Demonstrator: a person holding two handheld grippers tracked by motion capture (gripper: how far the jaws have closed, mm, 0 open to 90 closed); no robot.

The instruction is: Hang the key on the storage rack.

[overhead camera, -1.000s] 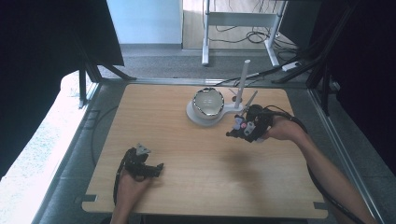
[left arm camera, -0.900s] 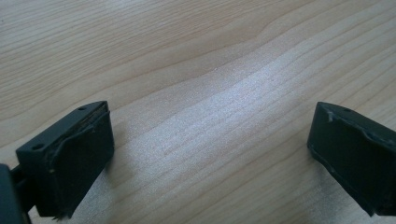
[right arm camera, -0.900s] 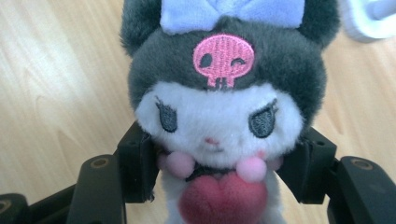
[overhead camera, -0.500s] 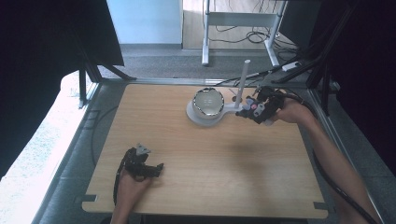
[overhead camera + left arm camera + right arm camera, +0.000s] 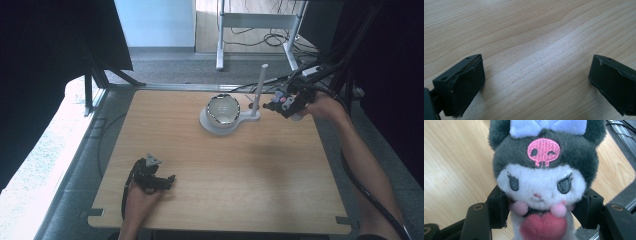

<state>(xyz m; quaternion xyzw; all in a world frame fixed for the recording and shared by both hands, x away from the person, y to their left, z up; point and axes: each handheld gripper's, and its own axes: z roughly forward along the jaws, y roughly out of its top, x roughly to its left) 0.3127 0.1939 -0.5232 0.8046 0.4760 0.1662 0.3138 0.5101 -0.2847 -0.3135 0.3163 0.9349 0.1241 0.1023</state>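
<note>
Between the right tongs (image 5: 541, 212), clenched: dark-hooded white plush toy (image 5: 541, 170), pink skull emblem; left tongs (image 5: 536, 82) released.

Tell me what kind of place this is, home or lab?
Most likely a lab recording rig, not a home. A bare wooden table sits inside a black frame with dark curtains, cables trail on the floor behind, and a hand-held right gripper holds a plush toy.

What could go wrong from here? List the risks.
1. The right gripper hangs close beside the white post of the stand; a sideways swing could knock it.
2. The jaws pinch the plush toy only at its soft neck, so it might slip.
3. The metal bowl on the stand could be jolted.
</note>
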